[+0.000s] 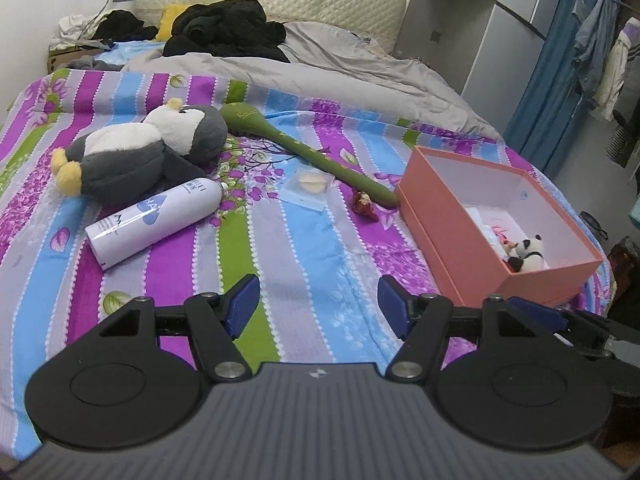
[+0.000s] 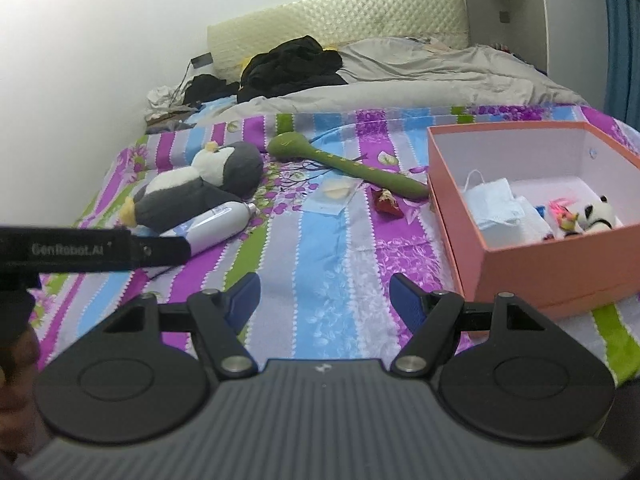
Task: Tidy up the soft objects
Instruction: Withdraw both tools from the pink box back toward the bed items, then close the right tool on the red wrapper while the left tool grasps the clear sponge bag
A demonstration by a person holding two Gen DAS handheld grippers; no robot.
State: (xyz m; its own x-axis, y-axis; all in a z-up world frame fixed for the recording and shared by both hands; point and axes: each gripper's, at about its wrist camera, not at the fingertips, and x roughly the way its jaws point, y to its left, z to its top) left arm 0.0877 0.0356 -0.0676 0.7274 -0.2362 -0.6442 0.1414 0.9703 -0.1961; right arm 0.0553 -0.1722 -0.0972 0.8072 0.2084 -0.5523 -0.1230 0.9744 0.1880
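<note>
A grey and white plush penguin (image 1: 148, 152) (image 2: 204, 188) lies on the striped bedspread at the left. A long green plush stick (image 1: 304, 148) (image 2: 348, 164) lies behind it, reaching toward an open pink box (image 1: 452, 236) (image 2: 540, 268) at the right. The box holds a small plush panda (image 1: 530, 254) (image 2: 600, 214), a blue face mask (image 2: 494, 204) and small items. My left gripper (image 1: 318, 308) is open and empty, low over the bedspread. My right gripper (image 2: 324, 304) is open and empty, just left of the box.
A white spray bottle (image 1: 154, 216) (image 2: 218, 224) lies in front of the penguin. A clear packet (image 1: 308, 188) (image 2: 334, 196) and a small red item (image 1: 364, 202) (image 2: 386, 202) lie mid-bed. A grey duvet (image 1: 320, 68) and black clothes (image 1: 228, 30) lie behind. The left gripper's body (image 2: 96, 248) shows at left.
</note>
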